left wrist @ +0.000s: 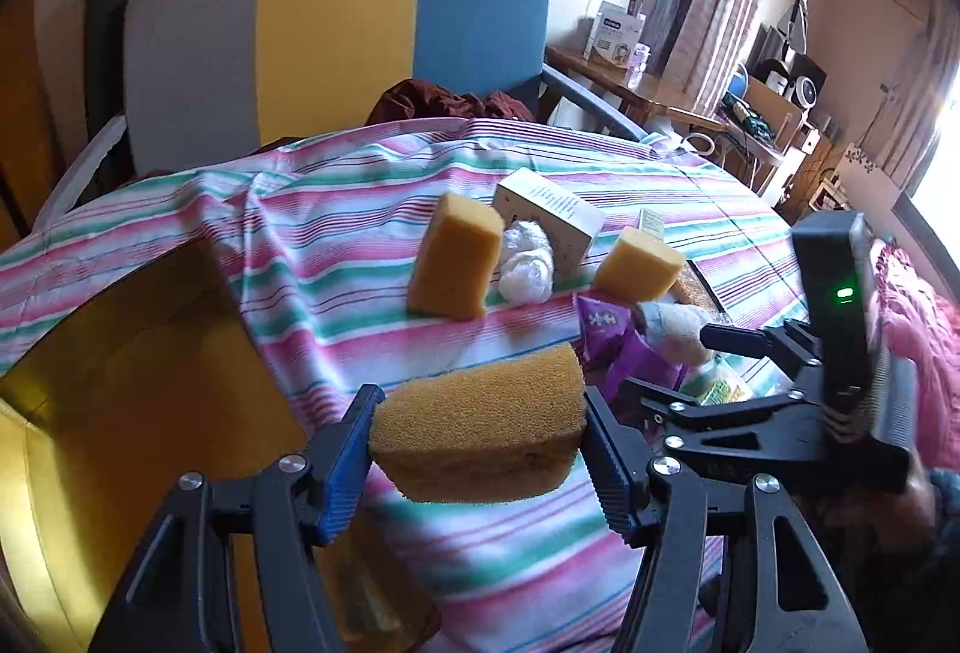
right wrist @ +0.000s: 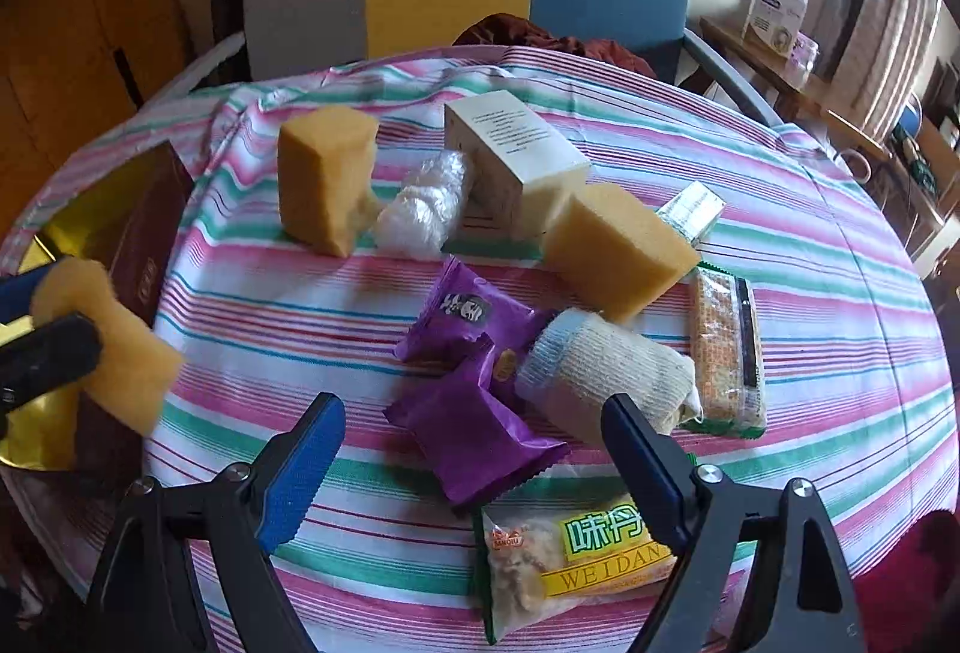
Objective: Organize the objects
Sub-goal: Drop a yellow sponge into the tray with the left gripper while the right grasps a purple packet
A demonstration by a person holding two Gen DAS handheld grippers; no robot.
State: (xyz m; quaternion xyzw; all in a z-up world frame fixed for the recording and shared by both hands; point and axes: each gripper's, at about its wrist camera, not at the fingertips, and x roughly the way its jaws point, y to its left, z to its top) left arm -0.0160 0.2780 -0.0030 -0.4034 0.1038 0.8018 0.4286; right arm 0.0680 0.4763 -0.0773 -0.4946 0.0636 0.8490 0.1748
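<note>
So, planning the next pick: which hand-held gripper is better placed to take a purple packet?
Right hand-held gripper: open, empty, over the purple packet. Left holds a sponge.

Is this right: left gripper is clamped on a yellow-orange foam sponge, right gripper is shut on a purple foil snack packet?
Not quite. The left gripper is clamped on a yellow-orange foam sponge, but the right gripper is open and holds nothing; the purple foil snack packet lies loose on the striped tablecloth between its fingers. The right wrist view shows it.

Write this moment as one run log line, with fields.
left gripper: holds sponge | right gripper: open, above purple packets | table: two sponges
</note>
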